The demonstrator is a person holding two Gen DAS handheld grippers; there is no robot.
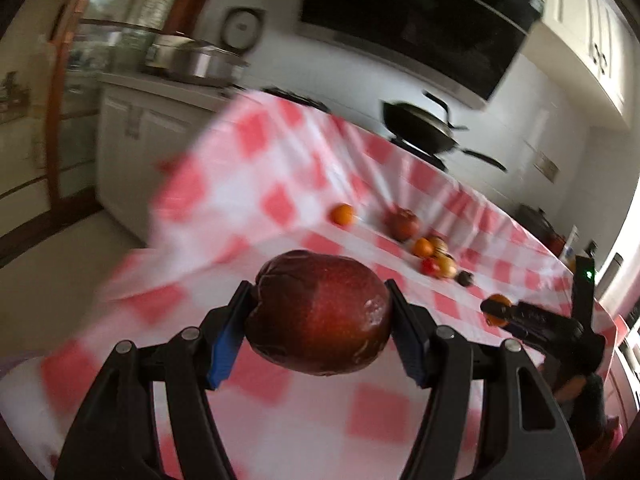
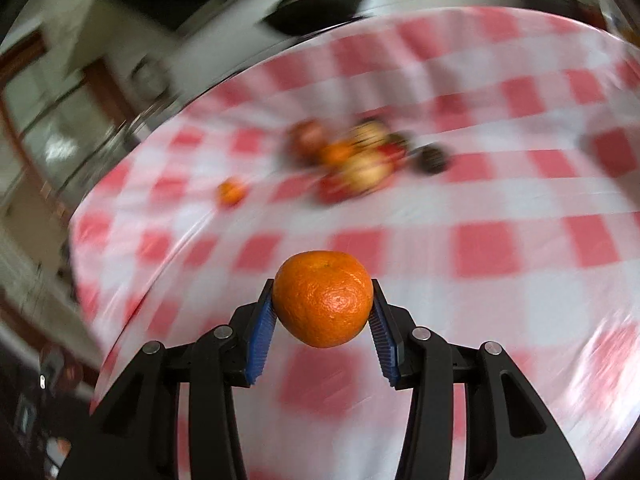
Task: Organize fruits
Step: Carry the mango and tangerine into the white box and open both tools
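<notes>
My left gripper [image 1: 320, 312] is shut on a dark red apple [image 1: 320, 314] and holds it above the red-and-white checked tablecloth [image 1: 260, 184]. My right gripper [image 2: 323, 300] is shut on an orange [image 2: 323, 298] above the same cloth [image 2: 500, 200]. The right gripper with its orange [image 1: 497, 309] also shows at the right of the left wrist view. Several loose fruits lie further back: a lone small orange [image 1: 343, 214] [image 2: 231, 193], a red apple [image 1: 402, 224], and a cluster of small fruits [image 1: 436, 260] [image 2: 360, 160]. The right wrist view is blurred.
A black wok [image 1: 420, 128] stands on a stove behind the table, under a black range hood [image 1: 412, 20]. A steel pot [image 1: 196, 60] sits on white cabinets at the left. The table edge drops off at the left in both views.
</notes>
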